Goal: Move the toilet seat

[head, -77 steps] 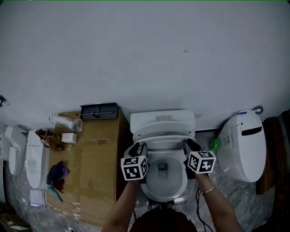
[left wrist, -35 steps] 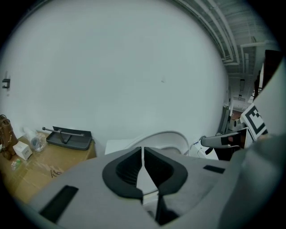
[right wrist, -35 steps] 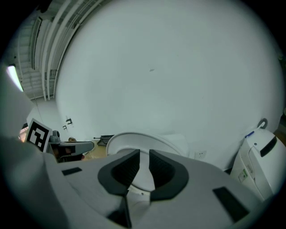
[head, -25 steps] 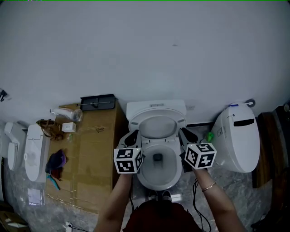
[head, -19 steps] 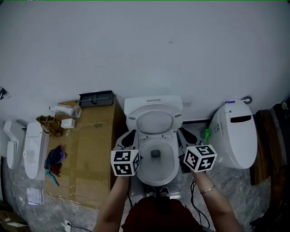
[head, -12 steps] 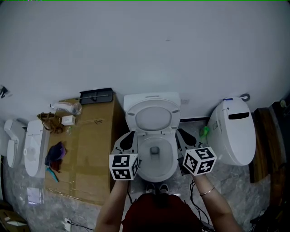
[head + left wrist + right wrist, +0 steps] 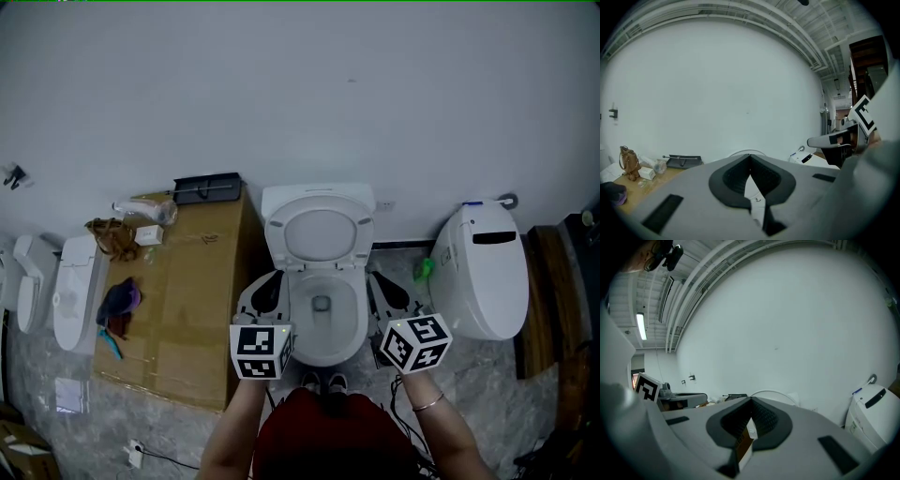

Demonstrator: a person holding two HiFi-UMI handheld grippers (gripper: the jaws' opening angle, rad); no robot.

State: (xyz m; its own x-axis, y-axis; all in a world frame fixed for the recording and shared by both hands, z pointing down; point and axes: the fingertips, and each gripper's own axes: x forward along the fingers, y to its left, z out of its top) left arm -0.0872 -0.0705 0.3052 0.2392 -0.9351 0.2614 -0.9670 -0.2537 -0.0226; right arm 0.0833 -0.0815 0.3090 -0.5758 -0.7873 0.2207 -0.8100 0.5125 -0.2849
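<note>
In the head view, the white oval plastic toilet seat (image 7: 321, 232) stands raised and leans back against the white tank (image 7: 319, 193). The white ceramic bowl (image 7: 323, 349) is therefore uncovered, and I judge the lifting is finished. The left gripper (image 7: 266, 292) and the right gripper (image 7: 386, 294) hover on either side of the bowl, apart from it, both pointing forward. In the left gripper view, the jaws are pressed together with nothing between them. In the right gripper view, the jaws are likewise together and empty.
</note>
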